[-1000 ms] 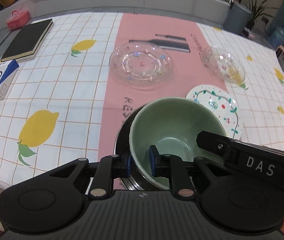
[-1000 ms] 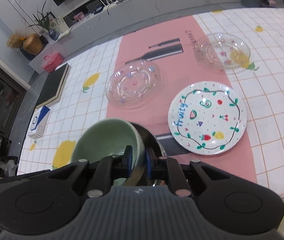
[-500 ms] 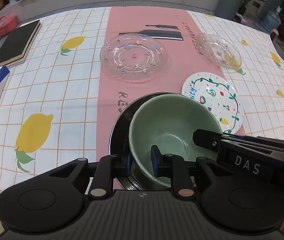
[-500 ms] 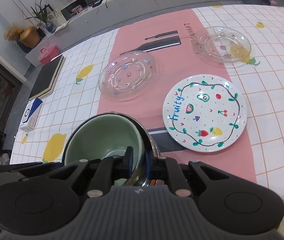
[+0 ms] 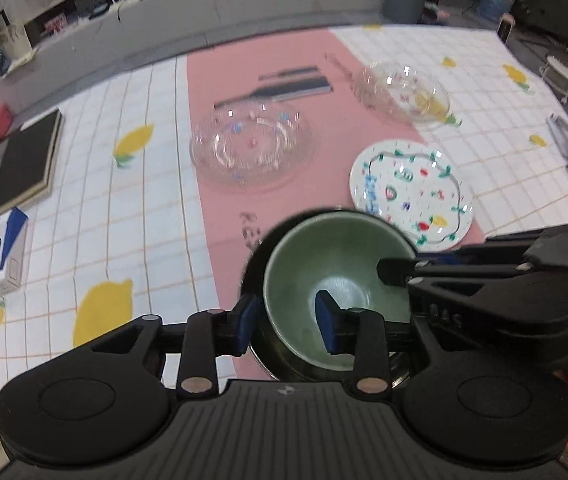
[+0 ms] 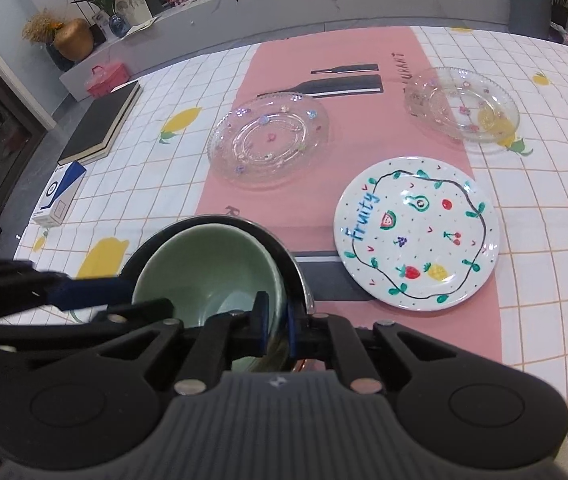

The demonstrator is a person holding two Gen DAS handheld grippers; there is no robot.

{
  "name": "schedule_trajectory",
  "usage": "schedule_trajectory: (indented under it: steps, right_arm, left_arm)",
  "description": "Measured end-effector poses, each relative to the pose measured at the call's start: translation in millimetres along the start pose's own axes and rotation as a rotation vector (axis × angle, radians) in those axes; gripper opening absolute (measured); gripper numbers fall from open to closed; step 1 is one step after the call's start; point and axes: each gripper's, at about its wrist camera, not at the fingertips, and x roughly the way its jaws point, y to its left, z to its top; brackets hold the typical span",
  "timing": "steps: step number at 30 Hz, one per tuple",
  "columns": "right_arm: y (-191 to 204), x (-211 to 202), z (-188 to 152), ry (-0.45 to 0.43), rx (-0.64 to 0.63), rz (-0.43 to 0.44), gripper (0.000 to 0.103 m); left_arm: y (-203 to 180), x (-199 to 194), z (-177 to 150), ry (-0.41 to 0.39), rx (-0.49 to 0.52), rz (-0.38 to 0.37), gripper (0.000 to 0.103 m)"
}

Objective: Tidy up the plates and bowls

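Since a second ago, the left gripper [image 5: 290,322] has just been opening; its blue pads no longer pinch the green bowl [image 5: 336,280], though the bowl's near wall sits between them. Now the jaws are partly open. The right gripper [image 6: 275,326] is pinched shut on the far side of the bowls; whether it grips the green rim alone or the metal rim too, I cannot tell. The green bowl sits tilted inside the metal bowl [image 6: 284,256], near the front edge of the bench [image 6: 544,200].

What could go wrong: the green bowl leans, so it may rock or slide when the right gripper lets go. A left pad could also catch the rim as it lifts and tug the bowl. Both bowls are close to the bench edge, so a hard bump could push them off.

Writing: the white plate [image 6: 418,236] says "Fruity" in blue. Letters on the pink runner [image 6: 364,160] are too cut off to read.
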Motion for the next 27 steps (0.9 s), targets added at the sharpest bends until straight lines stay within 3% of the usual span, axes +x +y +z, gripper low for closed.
schedule_trajectory:
  steps: [3,4,6,7,16,23,27]
  right_arm:
    - [2.5,-0.1,1.0,0.013,-0.016,-0.005,0.008]
    - [3.1,-0.6,1.8,0.022,-0.004,-0.003,0.013]
    - [4.7,-2.0,4.3,0.052,0.016,0.042,0.032]
    - [6.9,-3.8,4.8,0.061,0.013,0.044,0.035]
    - [23.0,-20.2,5.3,-0.005,-0.081,-0.015,0.049]
    - [22.3,-40.8,12.3,-0.107,-0.162,-0.136,0.079]
    - [10.7,-32.3,14.9,-0.059,-0.151,-0.126,0.08]
  left_arm:
    - [3.3,-9.9,1.5,-0.049,-0.007,0.047,0.054]
    - [4.3,-11.8,2.0,-0.061,-0.009,0.068,0.055]
    - [7.4,-12.0,2.6,-0.069,-0.019,0.091,0.054]
    - [9.6,-10.3,2.8,-0.066,-0.03,0.103,0.054]
    - [22.6,3.6,2.1,-0.037,-0.078,0.125,0.055]
    - [34.8,9.0,2.3,-0.015,-0.158,0.01,0.057]
    - [36.8,10.8,1.3,-0.008,-0.165,-0.063,0.058]
